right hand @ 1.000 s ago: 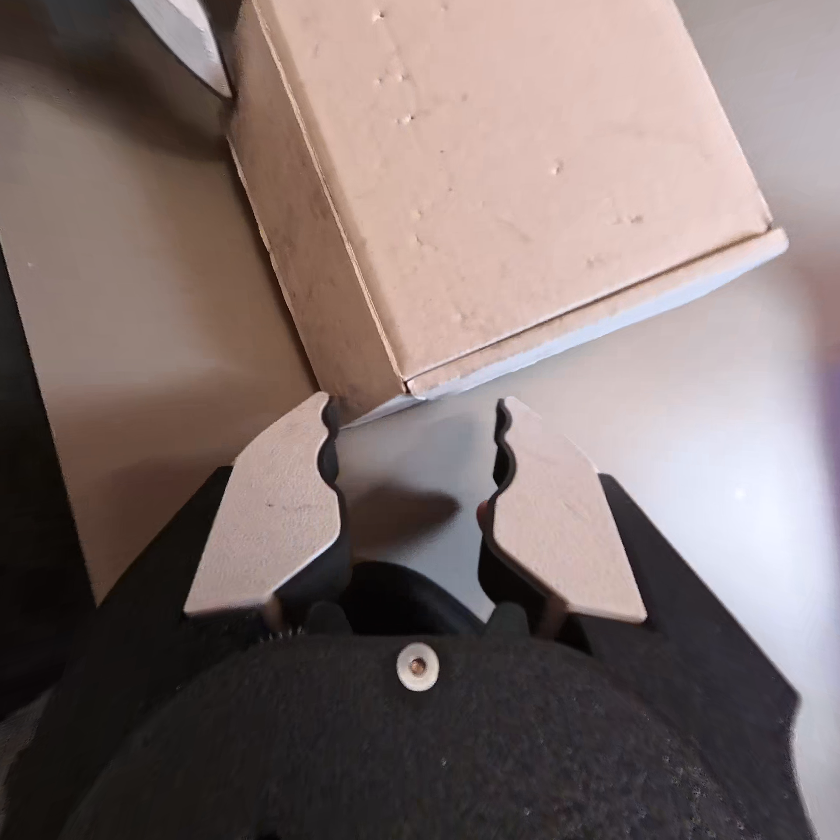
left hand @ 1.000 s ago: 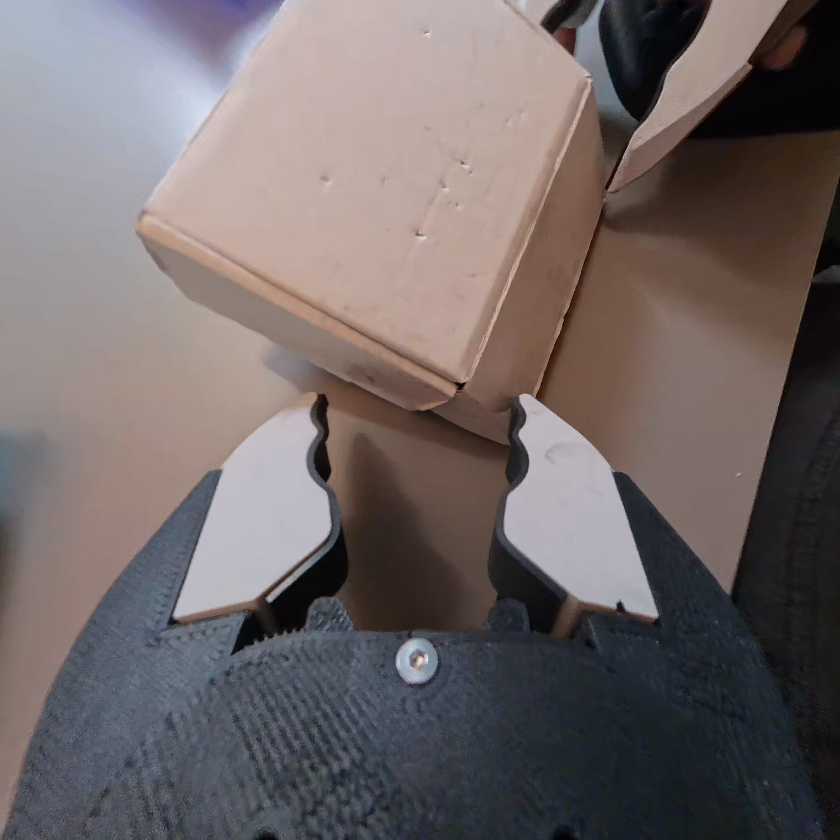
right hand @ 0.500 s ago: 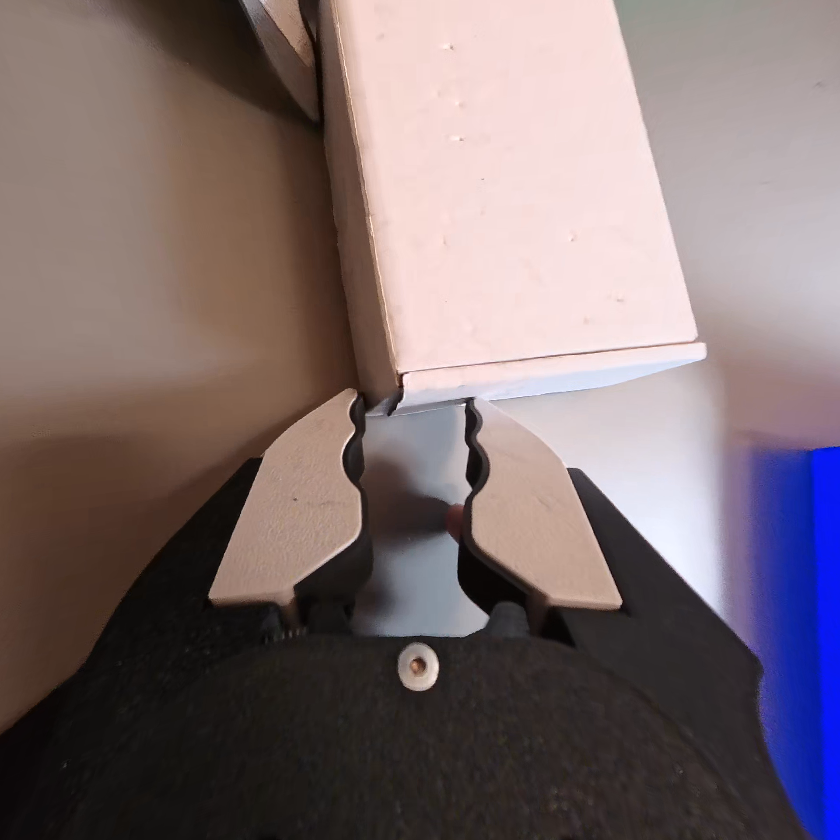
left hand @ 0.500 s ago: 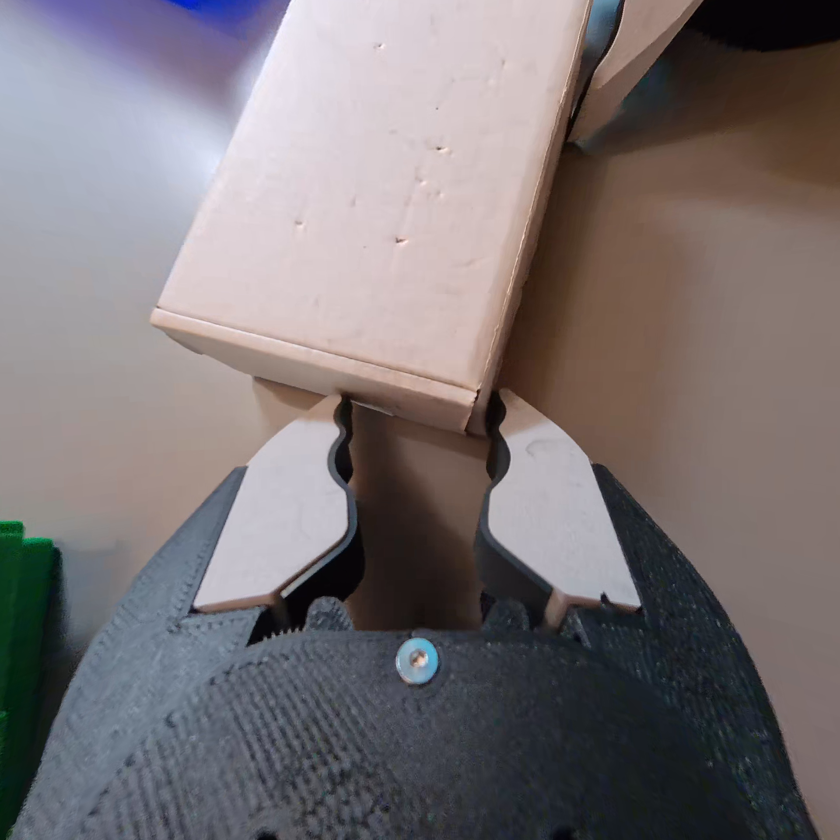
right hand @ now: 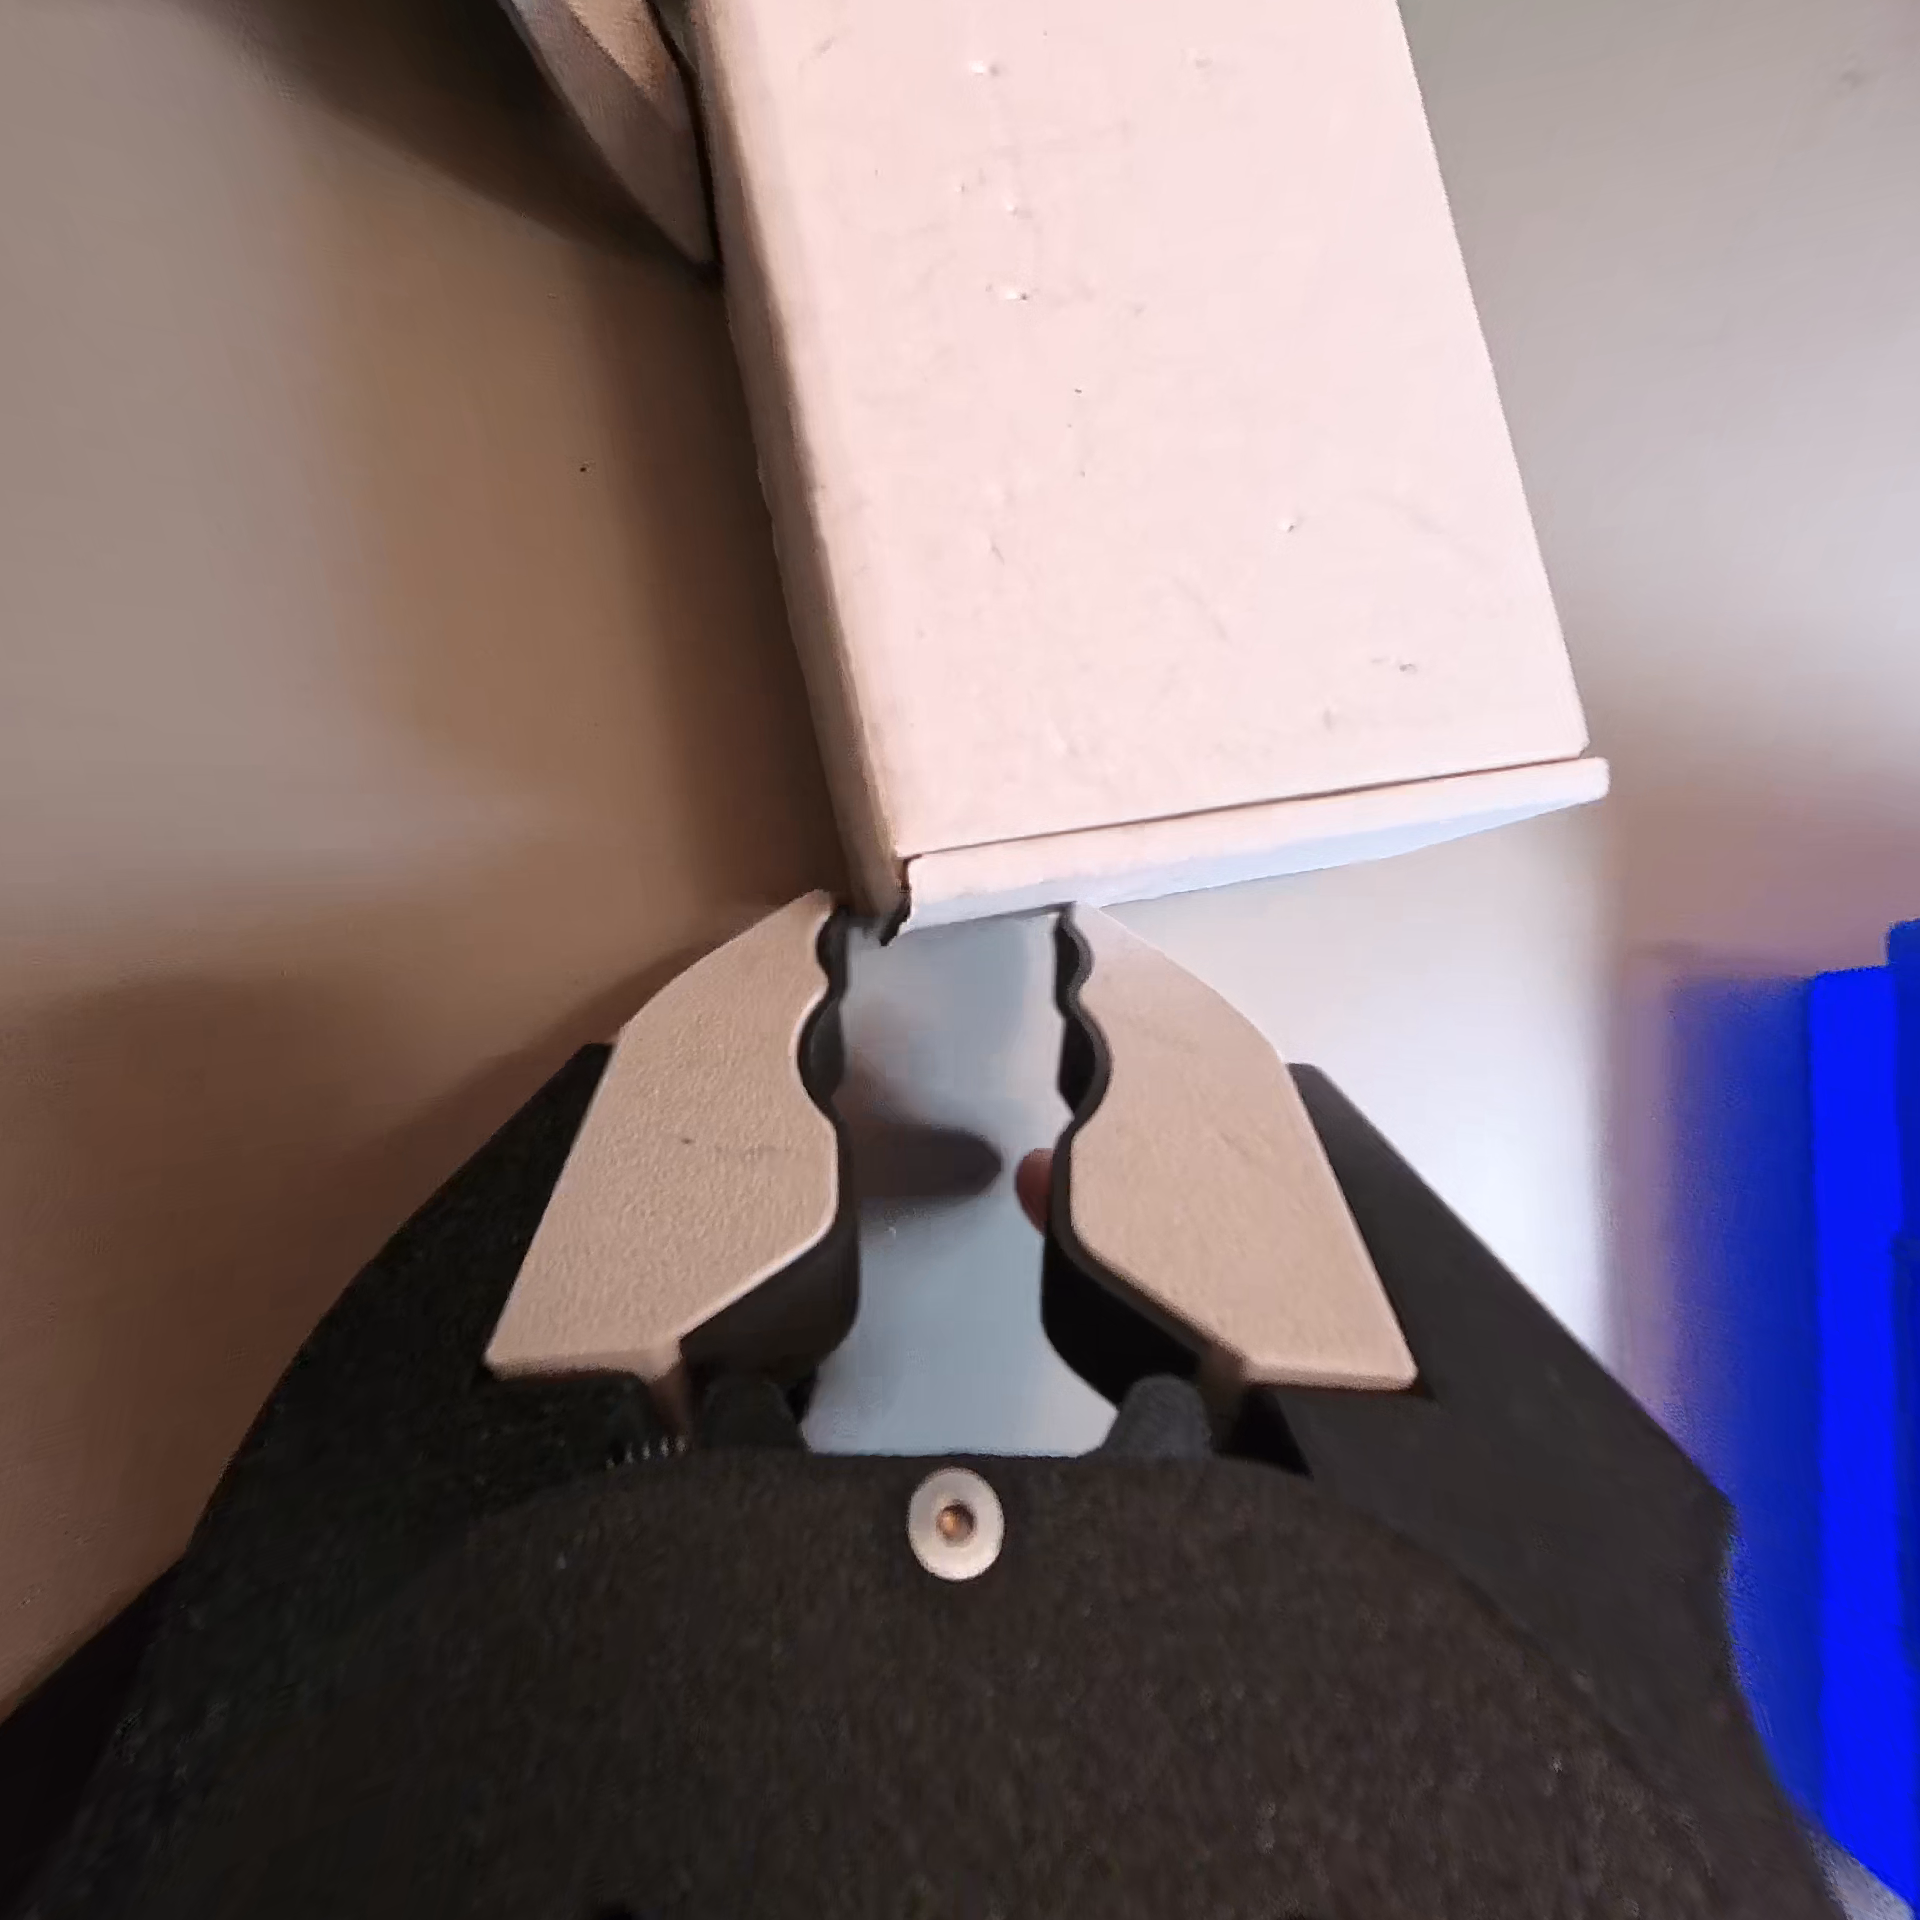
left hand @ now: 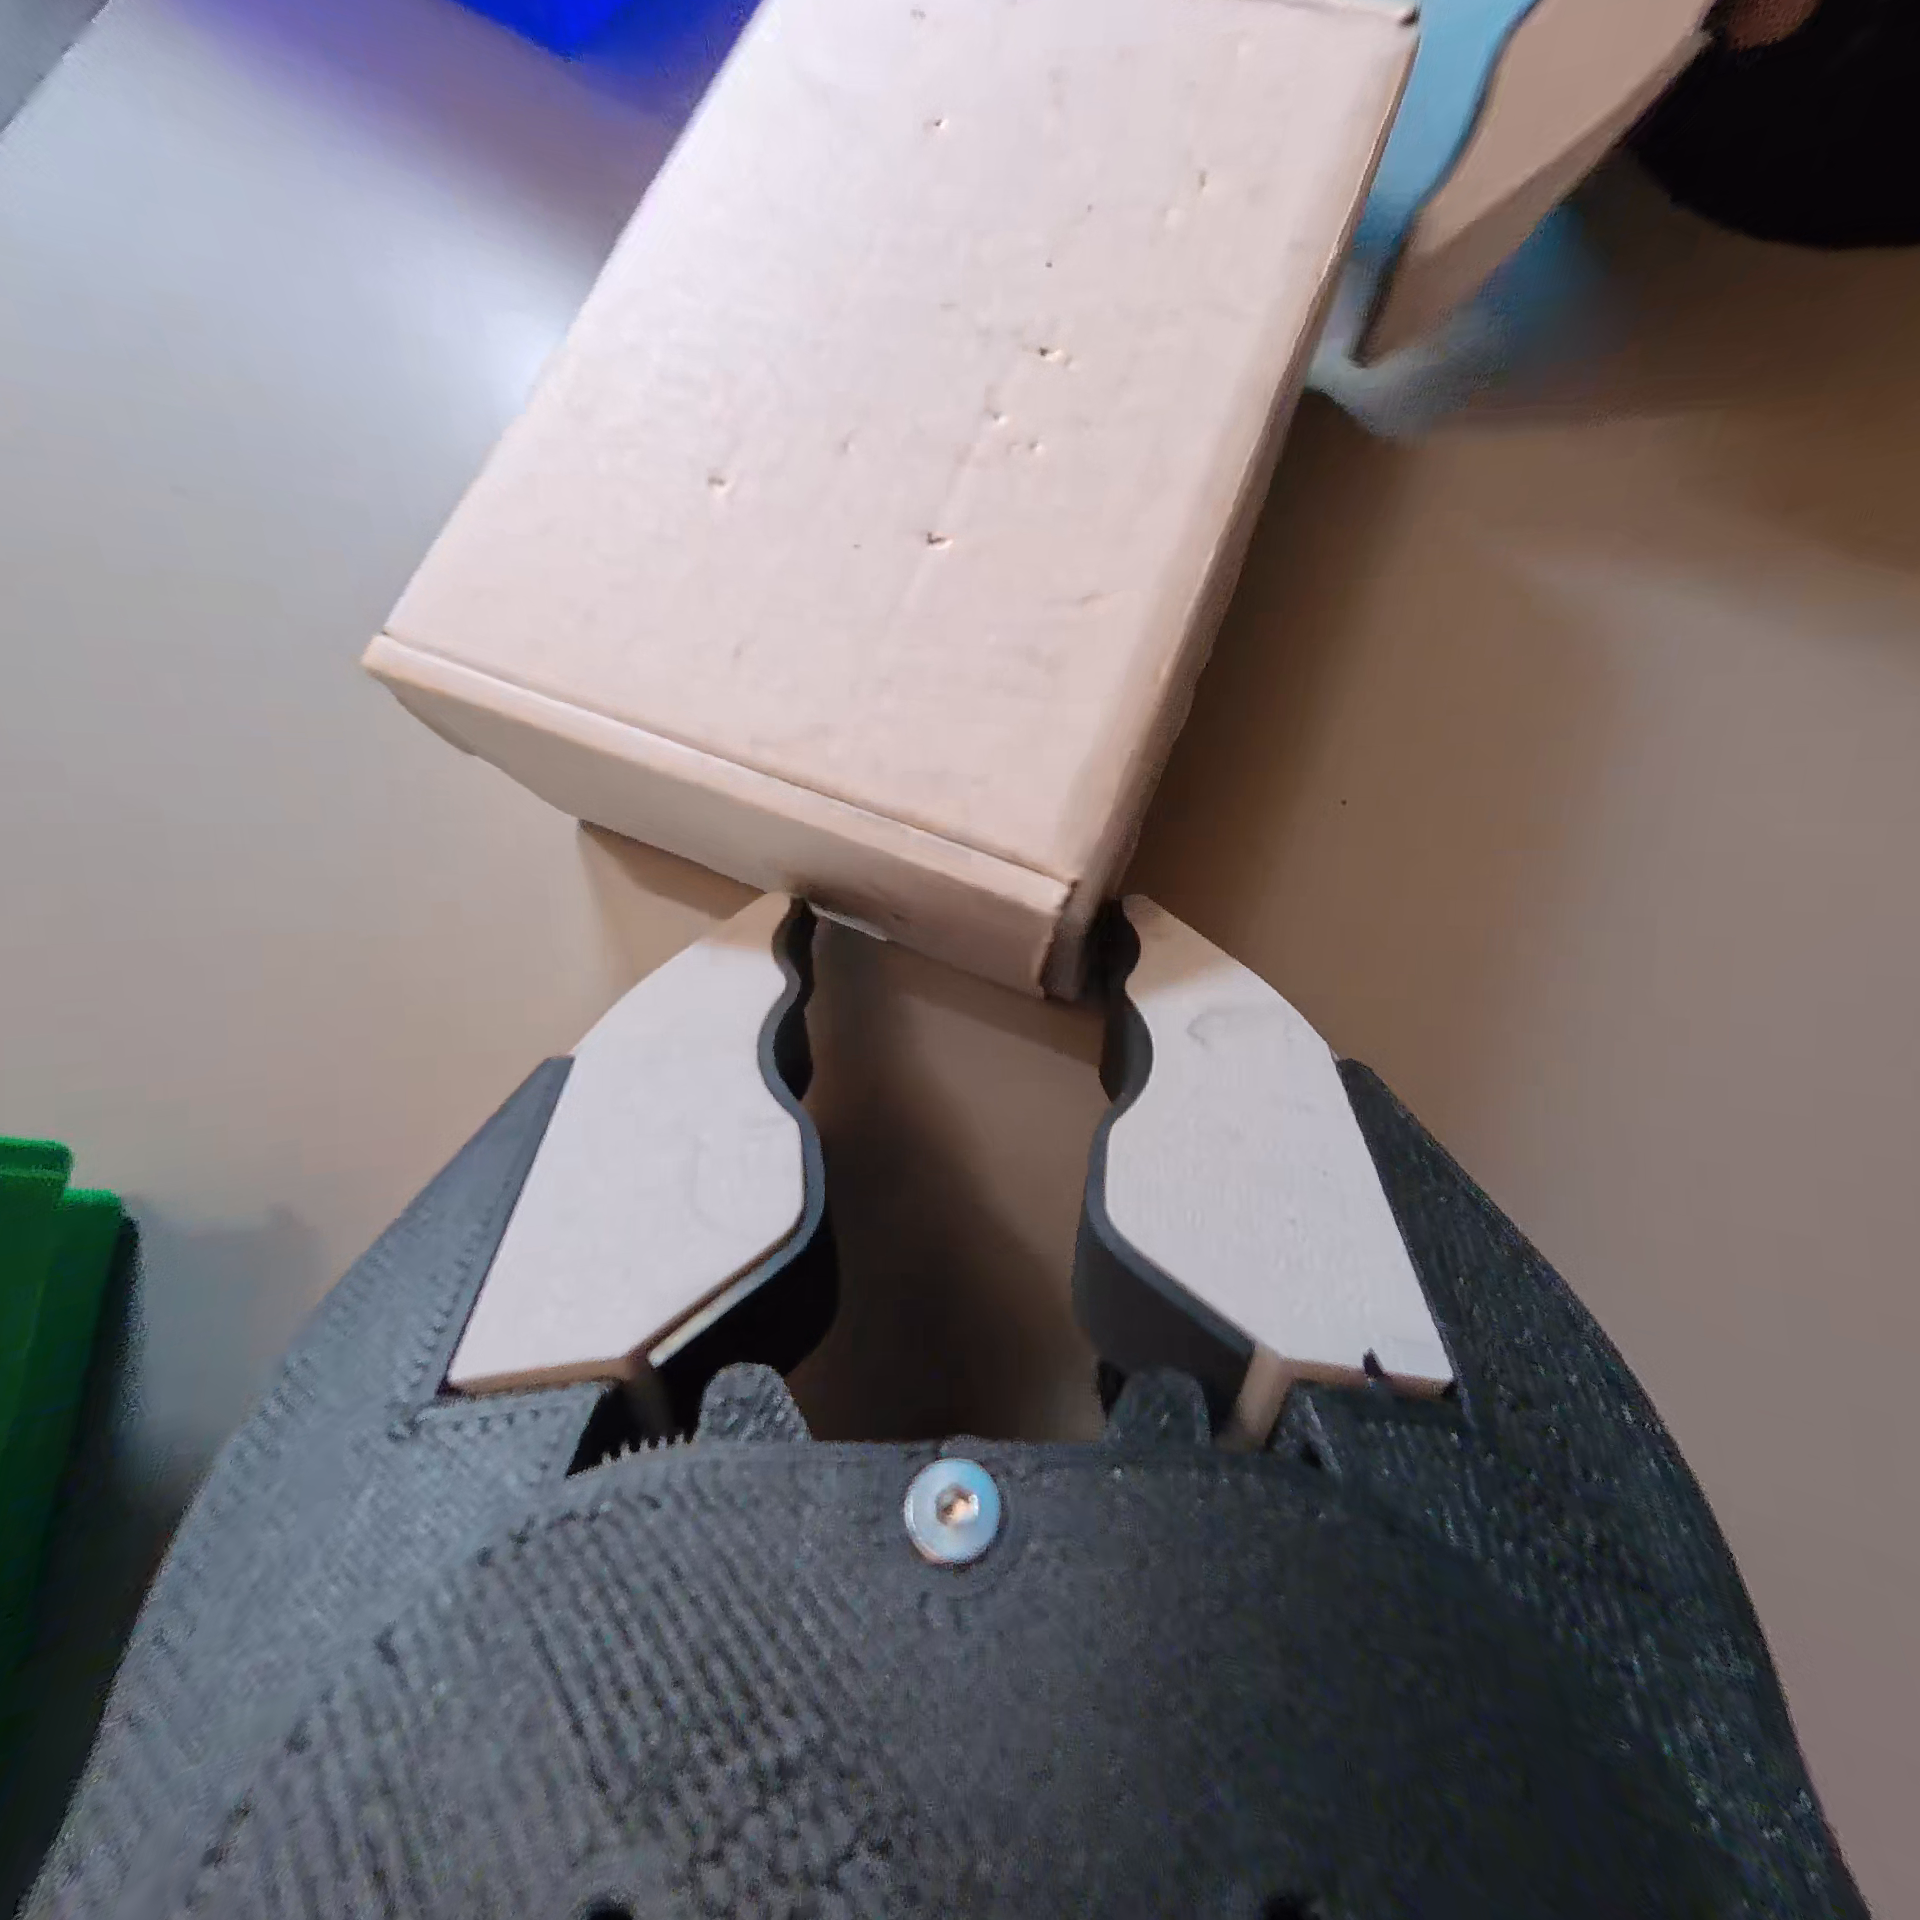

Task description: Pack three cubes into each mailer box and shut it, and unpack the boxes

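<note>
Box status: closed tan cardboard mailer box (left hand: 914,436) lies on the beige counter (left hand: 229,644). Left hand-held gripper (left hand: 951,920) and right hand-held gripper (right hand: 951,925), each part-open and empty, touch opposite box corners. Unpacking apparently pending. Contents hidden; blue object (right hand: 1849,1299) blurred.

A plain beige table (left hand: 260,675) fills most of both views, smooth and matte, with soft shadows and a paler, bluish sheen toward one side. In the left wrist view a green item (left hand: 47,1351) sits at the left edge, cut off by the frame, and a blurred blue item (left hand: 582,26) lies at the top edge. In the right wrist view a blurred blue item (right hand: 1849,1299) fills the right edge
</note>
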